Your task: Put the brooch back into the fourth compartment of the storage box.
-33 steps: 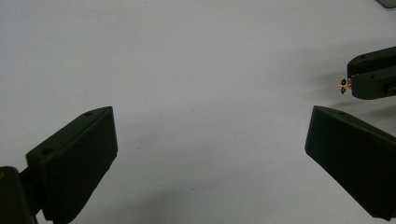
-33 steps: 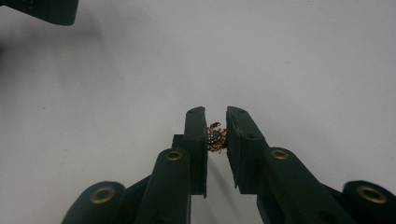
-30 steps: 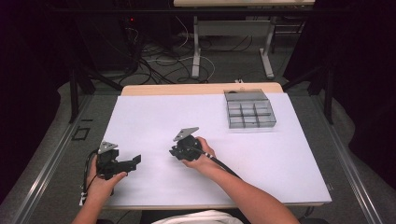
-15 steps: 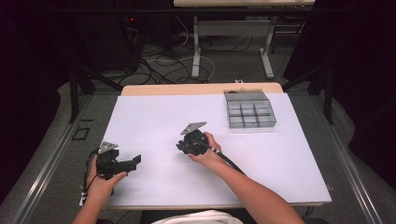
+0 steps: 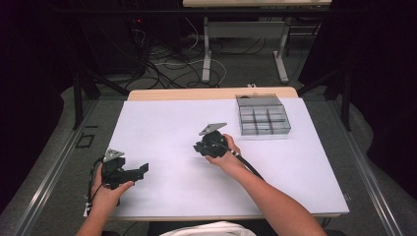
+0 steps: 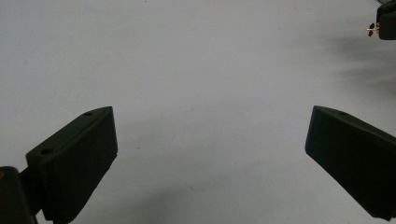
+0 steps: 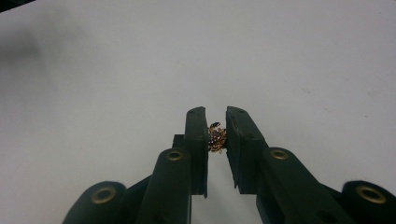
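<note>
Small gold earring (image 7: 216, 138) clamped between the jaws of the right gripper (image 5: 202, 147), carried above the middle of the desk (image 5: 162, 123); also glimpsed at the top right corner of the left gripper view. Pick-up done, by the look of it; still left, most likely, the trip to the clear box (image 5: 263, 118) of compartments at the far right corner and the drop into a cell. Left gripper (image 5: 142, 169) near the front left corner, jaws wide apart, nothing between. Compared with a second ago: right hand shifted toward the box, left unmoved
</note>
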`<state>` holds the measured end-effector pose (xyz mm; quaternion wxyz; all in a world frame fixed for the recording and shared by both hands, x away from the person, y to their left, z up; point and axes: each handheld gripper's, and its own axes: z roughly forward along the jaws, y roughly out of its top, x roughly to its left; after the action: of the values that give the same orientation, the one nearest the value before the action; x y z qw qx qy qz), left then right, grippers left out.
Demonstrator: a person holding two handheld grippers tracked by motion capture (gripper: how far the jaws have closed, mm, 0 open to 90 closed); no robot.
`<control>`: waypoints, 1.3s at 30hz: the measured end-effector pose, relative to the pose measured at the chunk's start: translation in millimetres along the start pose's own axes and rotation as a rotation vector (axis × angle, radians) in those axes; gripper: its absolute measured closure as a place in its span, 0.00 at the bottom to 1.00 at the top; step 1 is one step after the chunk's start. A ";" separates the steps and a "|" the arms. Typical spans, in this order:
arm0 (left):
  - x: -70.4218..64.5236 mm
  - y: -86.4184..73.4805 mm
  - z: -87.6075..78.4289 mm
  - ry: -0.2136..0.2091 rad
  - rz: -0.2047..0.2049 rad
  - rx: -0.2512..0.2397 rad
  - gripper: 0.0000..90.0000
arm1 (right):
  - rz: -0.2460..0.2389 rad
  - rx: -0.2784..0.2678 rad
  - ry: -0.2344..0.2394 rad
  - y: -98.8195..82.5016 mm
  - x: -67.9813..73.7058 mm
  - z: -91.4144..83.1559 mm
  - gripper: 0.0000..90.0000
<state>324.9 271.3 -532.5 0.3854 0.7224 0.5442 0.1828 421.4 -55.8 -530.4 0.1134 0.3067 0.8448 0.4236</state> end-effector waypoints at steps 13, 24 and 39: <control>-0.1 -0.1 0.0 0.000 0.000 0.000 0.02 | 0.030 -0.001 -0.042 0.6 -20.4 -11.3 0.89; 0.3 0.7 -1.1 -0.003 0.005 0.019 0.02 | 0.059 -0.008 -0.091 -1.3 -42.4 -21.9 0.89; -0.1 0.1 -0.1 0.003 0.001 0.002 0.02 | 0.086 -0.007 -0.149 -4.2 -66.5 -37.4 0.89</control>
<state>324.8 271.2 -532.4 0.3839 0.7228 0.5446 0.1833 455.0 -122.7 -515.2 0.1584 0.3731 0.8185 0.4070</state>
